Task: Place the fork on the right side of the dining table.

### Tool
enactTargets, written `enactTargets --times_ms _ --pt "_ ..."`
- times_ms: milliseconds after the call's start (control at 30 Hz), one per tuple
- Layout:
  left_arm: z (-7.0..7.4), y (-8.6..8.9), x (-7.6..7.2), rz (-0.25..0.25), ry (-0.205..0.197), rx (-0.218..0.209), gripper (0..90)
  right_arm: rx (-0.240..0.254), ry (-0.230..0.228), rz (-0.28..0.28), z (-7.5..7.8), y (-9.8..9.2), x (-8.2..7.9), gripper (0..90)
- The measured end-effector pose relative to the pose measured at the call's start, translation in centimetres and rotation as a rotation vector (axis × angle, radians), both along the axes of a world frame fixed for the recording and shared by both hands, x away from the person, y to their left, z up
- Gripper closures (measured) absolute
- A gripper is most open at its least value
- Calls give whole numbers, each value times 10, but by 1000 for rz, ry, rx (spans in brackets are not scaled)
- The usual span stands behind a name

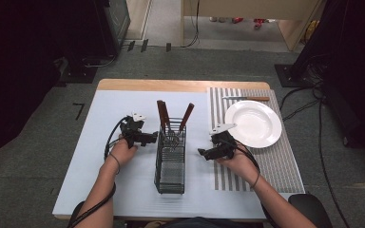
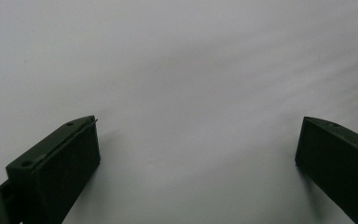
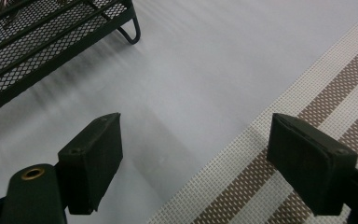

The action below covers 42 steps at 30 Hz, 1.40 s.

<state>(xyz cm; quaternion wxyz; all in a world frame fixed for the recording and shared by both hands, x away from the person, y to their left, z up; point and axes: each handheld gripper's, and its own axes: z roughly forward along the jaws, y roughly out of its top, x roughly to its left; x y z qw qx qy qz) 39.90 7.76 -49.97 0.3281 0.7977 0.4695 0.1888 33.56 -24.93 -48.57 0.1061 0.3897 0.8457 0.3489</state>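
Observation:
A black wire-mesh caddy (image 1: 170, 159) stands in the middle of the pale table cover (image 1: 100, 156), with several brown-handled utensils (image 1: 163, 116) upright in its far end. My left gripper (image 1: 152, 138) is open just left of the caddy; its jaws are spread wide over bare cover (image 2: 191, 93). To the caddy's right my right gripper (image 1: 203, 153) is open too, low over the border between the cover and the striped placemat (image 3: 307, 93). A corner of the caddy (image 3: 51, 46) shows at the upper left of the right gripper view.
A white plate (image 1: 253, 123) rests on the striped placemat (image 1: 275, 161) at the right. A brown-handled knife (image 1: 246, 98) lies beyond the plate near the table's far edge. Dark equipment and cables stand on the floor around the table.

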Motion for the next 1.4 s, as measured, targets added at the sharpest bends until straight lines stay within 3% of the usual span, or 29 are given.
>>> enactTargets --times_ms 633,1100,1400 --pt "0 0 0 0 0 0 0 5 -23 2 11 -1 -1 214" --pt "0 0 0 0 0 0 0 16 -2 3 24 -3 -1 240" --pt "0 0 0 0 1 0 0 23 -21 5 32 -3 -2 245"
